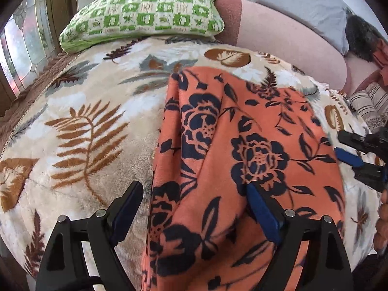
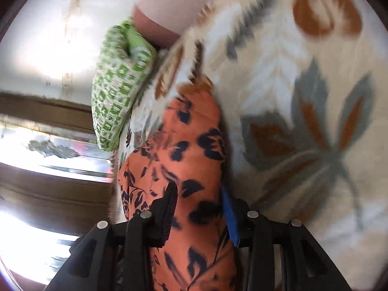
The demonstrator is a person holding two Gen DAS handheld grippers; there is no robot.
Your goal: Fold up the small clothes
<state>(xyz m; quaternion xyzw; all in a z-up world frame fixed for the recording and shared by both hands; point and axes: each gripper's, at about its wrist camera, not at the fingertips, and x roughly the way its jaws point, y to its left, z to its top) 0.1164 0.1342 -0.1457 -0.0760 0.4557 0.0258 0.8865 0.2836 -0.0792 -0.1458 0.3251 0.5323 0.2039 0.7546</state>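
My left gripper (image 1: 194, 208) has its jaws wide, holding nothing. The orange flowered cloth (image 1: 242, 160) lies under them on the leafy blanket (image 1: 92, 111), one side rolled over. My right gripper (image 2: 198, 208) has narrow jaws around the cloth's edge; I cannot tell if they pinch it. I think the folding has only begun. I see no basket or box.

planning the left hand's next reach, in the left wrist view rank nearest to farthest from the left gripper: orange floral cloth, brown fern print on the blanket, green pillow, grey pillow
1. orange floral cloth: between the fingers of the left gripper.
2. brown fern print: on the blanket, ahead to the left.
3. green pillow: far edge, left.
4. grey pillow: far right; too close to call against the green pillow.
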